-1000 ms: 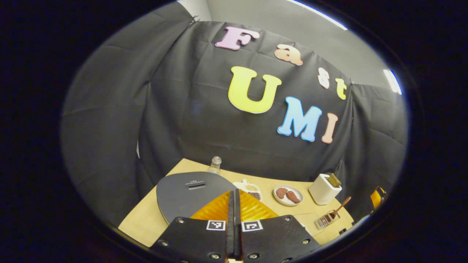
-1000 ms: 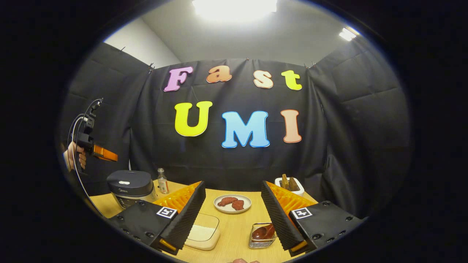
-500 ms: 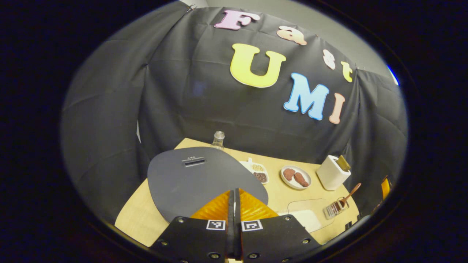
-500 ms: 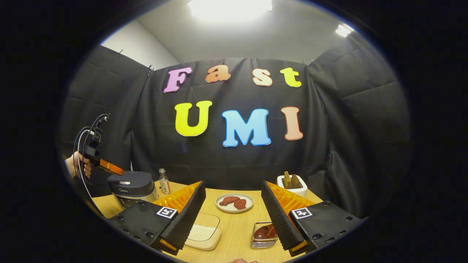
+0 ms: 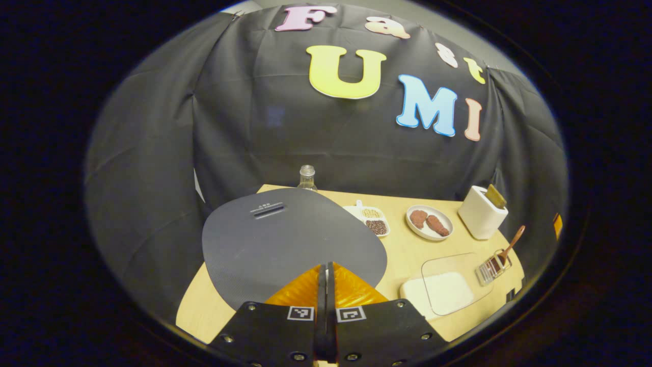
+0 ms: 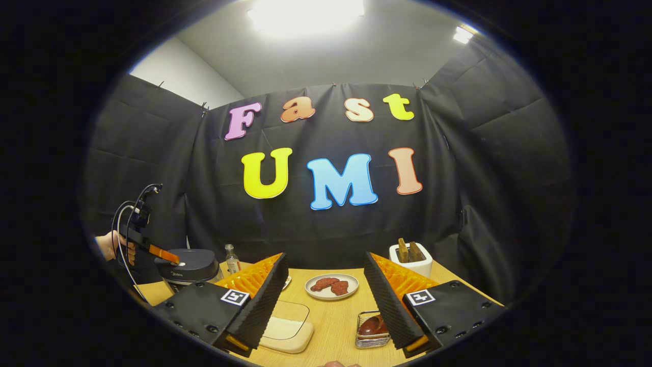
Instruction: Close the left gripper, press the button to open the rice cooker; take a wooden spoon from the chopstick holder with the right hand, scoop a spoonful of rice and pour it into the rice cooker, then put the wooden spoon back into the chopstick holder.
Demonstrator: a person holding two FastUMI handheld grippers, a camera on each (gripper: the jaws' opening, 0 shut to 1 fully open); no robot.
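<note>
In the left gripper view, the left gripper (image 5: 326,285) has its jaws pressed together, poised over the near edge of the rice cooker (image 5: 290,239) and its closed lid at the bench's (image 5: 402,244) left end. At the far right, the wooden spoon (image 5: 509,246) stands in the chopstick holder (image 5: 491,267), handle leaning up and to the right.

In the right gripper view, the right gripper (image 6: 326,300) hovers with jaws spread wide; the chopstick holder (image 6: 372,331) sits just by its right finger. Farther left, the left gripper (image 6: 168,255) tilts down onto the rice cooker's (image 6: 193,265) lid.
</note>
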